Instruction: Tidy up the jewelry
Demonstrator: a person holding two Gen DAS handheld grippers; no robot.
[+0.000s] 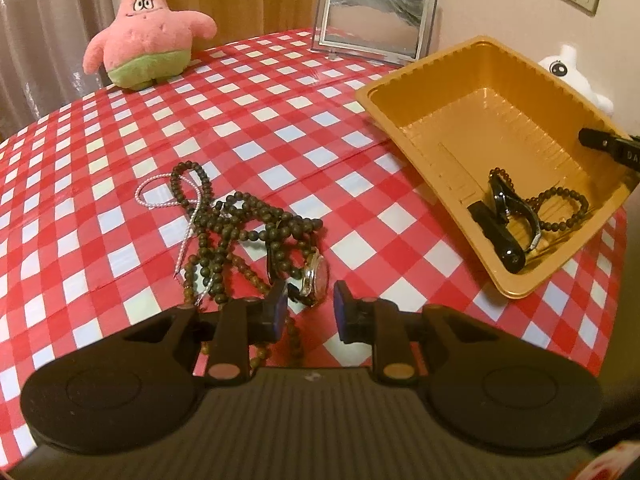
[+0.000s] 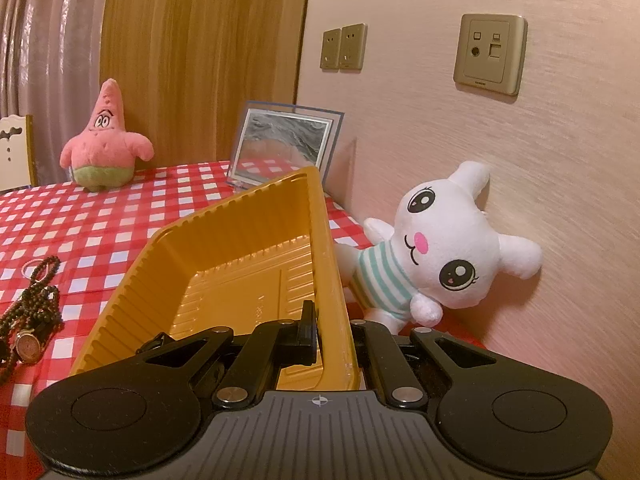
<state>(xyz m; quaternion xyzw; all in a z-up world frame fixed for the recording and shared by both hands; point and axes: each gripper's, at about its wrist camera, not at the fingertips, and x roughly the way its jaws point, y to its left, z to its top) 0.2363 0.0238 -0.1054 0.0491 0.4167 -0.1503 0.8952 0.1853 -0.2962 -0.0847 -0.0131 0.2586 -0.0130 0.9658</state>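
A tangle of dark bead necklaces (image 1: 240,232), a thin pink pearl strand (image 1: 168,196) and a gold watch (image 1: 314,276) lie on the checkered table. My left gripper (image 1: 310,312) is open, its jaws on either side of the watch, just above the table. An orange tray (image 1: 420,152) at the right holds a black watch (image 1: 504,216) and a bead bracelet (image 1: 560,208). My right gripper (image 2: 332,332) is shut on the tray's right rim (image 2: 328,264), one finger inside, one outside. The bead pile (image 2: 36,300) and gold watch (image 2: 28,346) show at the left of the right wrist view.
A pink starfish plush (image 1: 148,28) and a framed picture (image 1: 372,24) stand at the table's back. A white bunny plush (image 2: 436,248) leans on the wall right beside the tray. The wall with sockets (image 2: 490,54) is close on the right.
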